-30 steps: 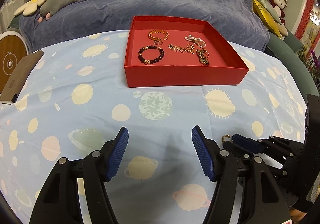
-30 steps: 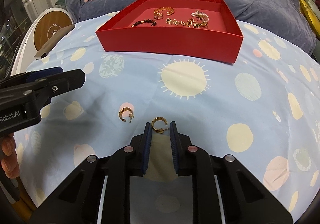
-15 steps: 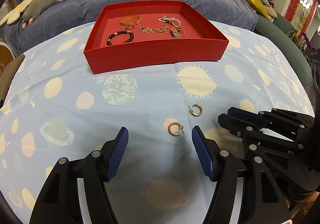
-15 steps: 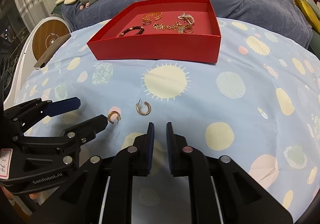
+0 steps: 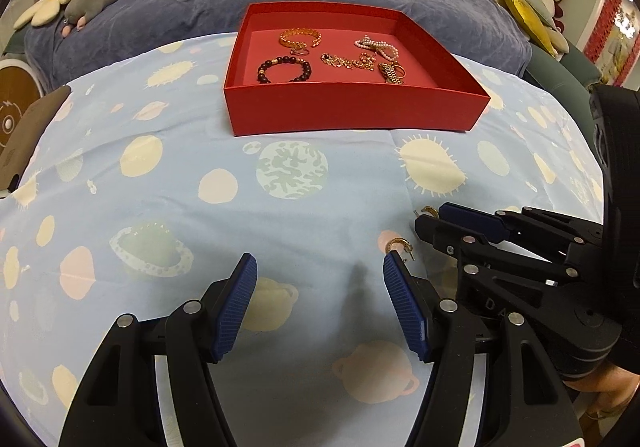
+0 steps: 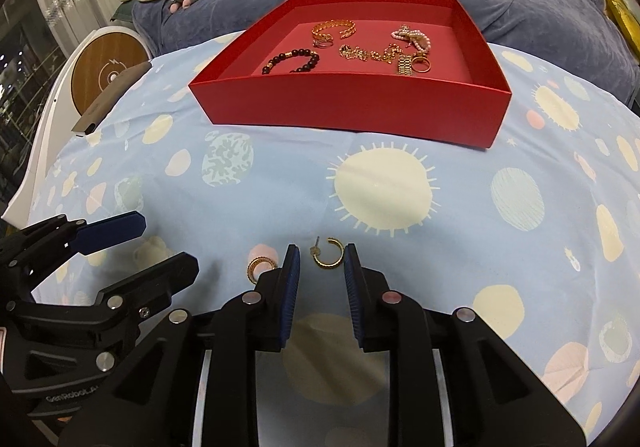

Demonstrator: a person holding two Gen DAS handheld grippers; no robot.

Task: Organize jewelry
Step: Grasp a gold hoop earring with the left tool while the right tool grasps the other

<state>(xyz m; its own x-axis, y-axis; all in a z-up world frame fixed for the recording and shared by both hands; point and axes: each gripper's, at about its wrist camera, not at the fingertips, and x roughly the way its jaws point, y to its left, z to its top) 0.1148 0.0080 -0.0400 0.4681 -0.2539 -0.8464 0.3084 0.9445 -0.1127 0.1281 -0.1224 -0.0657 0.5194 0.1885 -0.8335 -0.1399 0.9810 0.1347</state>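
Your left gripper (image 5: 316, 271) sits low at the bottom of its own view, pointing over the blue planet-print cloth (image 5: 168, 183) toward the red tray (image 5: 352, 115), with its fingers (image 5: 240, 299) spread wide and nothing between them. Your right gripper (image 6: 319, 267) comes in from the bottom centre of its view, angled down at the cloth; its fingers (image 6: 290, 287) stand at a middling gap, one on each side of a gold hoop earring (image 6: 328, 252), and you are not gripping it yet. In the left view that same gripper reaches in from the right edge, its tips near the earring (image 5: 429, 211).

There are two loose hoop earrings on the cloth. The second earring (image 6: 260, 267) lies just left of your right gripper's left finger; in the left view it rests just above the tip of your left gripper's right finger (image 5: 398, 247).

The tray sits in the upper middle of both views, on the cloth, well apart from the earrings. Inside it you can count one dark bead bracelet (image 6: 291, 61), one gold cuff bracelet (image 6: 334, 29), one pink pearl strand (image 6: 412, 37), one gold chain (image 6: 370, 53), one gold link band (image 6: 405, 65) and two rings (image 6: 422, 65); the other ring (image 6: 322, 43) lies by the cuff.
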